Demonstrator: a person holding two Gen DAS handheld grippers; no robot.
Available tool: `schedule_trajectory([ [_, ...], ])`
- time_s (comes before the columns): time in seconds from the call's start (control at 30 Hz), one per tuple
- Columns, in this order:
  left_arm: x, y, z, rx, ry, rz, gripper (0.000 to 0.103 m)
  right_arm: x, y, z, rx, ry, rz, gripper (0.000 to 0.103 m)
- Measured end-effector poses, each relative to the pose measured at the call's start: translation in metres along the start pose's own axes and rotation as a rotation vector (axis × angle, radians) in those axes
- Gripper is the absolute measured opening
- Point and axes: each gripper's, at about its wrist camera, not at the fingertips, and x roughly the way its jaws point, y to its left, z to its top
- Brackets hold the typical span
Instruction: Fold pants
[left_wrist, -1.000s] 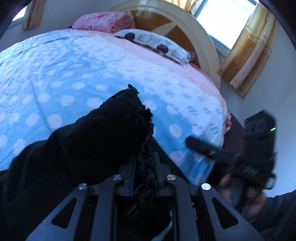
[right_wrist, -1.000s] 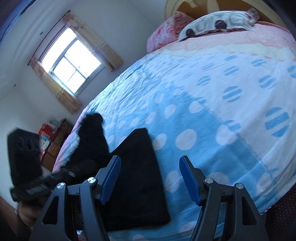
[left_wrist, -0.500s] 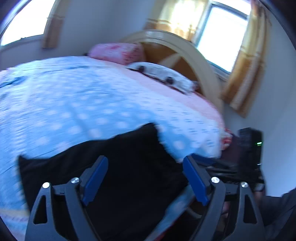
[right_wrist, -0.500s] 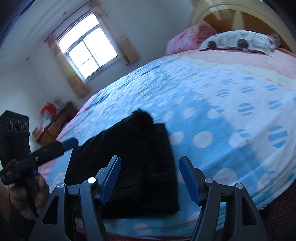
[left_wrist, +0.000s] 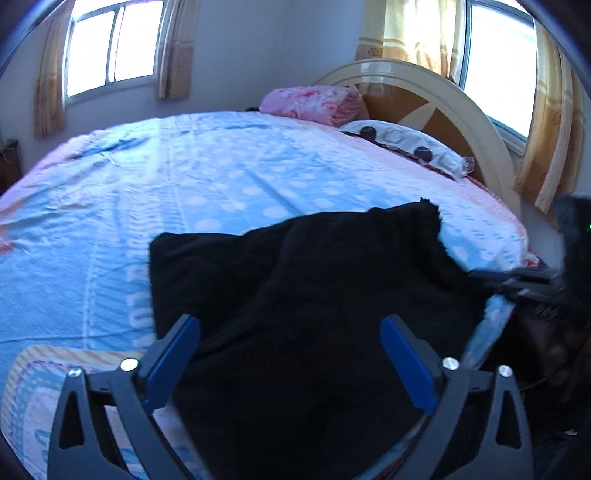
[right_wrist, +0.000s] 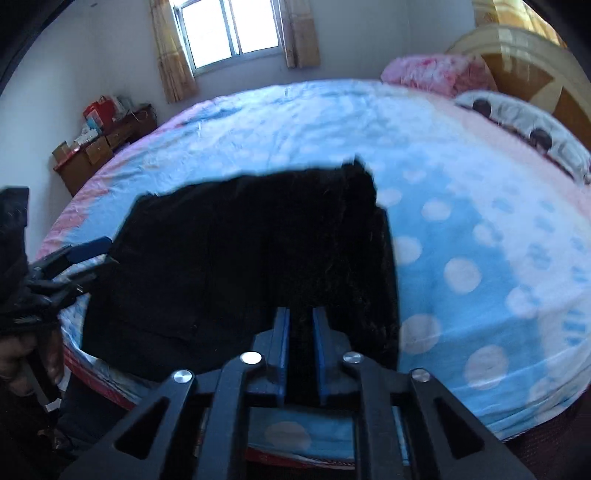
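One pants (left_wrist: 314, 295), two pillows (left_wrist: 310, 103), two windows (left_wrist: 110, 44)

A second ago the left claw (left_wrist: 290, 363) was clamped on the black pants (left_wrist: 314, 295); now it stands wide open above them. The right claw (right_wrist: 300, 349), open until half a second ago, has closed on the near edge of the pants, which now lie spread flatter across the bed (left_wrist: 229, 177)

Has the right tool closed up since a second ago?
Yes. The right tool, wide open earlier, is now shut on the near edge of the black pants lying on the blue spotted bedspread.
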Motion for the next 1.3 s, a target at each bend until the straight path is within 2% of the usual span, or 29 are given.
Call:
schedule_trajectory([
  [0.07,0.003,0.005,-0.002,-0.008,0.008,-0.005,0.102,-0.01,-0.004,0.002,-0.014,-0.009,-0.052,0.011],
  [0.17,0.009,0.01,-0.005,-0.017,0.013,-0.011,0.102,-0.007,-0.015,-0.002,0.002,0.035,-0.089,0.01],
  [0.23,0.014,0.012,-0.008,-0.001,0.028,0.017,0.102,0.008,-0.02,-0.012,0.004,0.1,-0.107,0.011],
  [0.33,0.014,0.019,-0.006,0.025,0.036,0.044,0.102,0.017,-0.027,-0.016,0.029,0.127,-0.114,0.011],
  [0.4,0.01,0.023,0.004,0.052,0.008,0.083,0.102,0.014,-0.026,-0.009,0.033,0.128,-0.109,0.012],
  [0.5,0.012,0.031,0.019,0.093,-0.014,0.109,0.103,0.01,-0.023,0.0,0.003,0.155,-0.103,0.021],
  [0.53,0.015,0.034,0.023,0.103,-0.012,0.127,0.103,0.006,-0.021,0.005,0.001,0.136,-0.114,0.034],
  [0.6,0.021,0.035,0.028,0.122,-0.01,0.139,0.103,-0.003,-0.02,0.017,0.005,0.082,-0.145,0.049],
  [0.63,0.026,0.035,0.03,0.135,-0.006,0.143,0.103,-0.006,-0.019,0.026,0.006,0.047,-0.144,0.05],
  [0.77,0.043,0.035,0.033,0.153,0.02,0.159,0.103,0.01,-0.009,0.054,-0.021,-0.012,-0.133,0.05],
  [0.83,0.052,0.035,0.034,0.147,0.051,0.158,0.103,0.029,-0.008,0.065,-0.016,-0.001,-0.126,0.05],
  [0.87,0.056,0.036,0.034,0.139,0.065,0.15,0.103,0.044,-0.011,0.07,0.002,0.032,-0.113,0.05],
  [1.03,0.062,0.038,0.036,0.115,0.087,0.136,0.103,0.078,-0.023,0.07,0.015,0.108,-0.151,0.05],
  [1.23,0.071,0.035,0.039,0.124,0.112,0.136,0.103,0.086,-0.042,0.067,0.061,0.125,-0.116,0.05],
  [1.3,0.075,0.034,0.04,0.13,0.124,0.139,0.103,0.088,-0.049,0.063,0.081,0.123,-0.102,0.054],
])
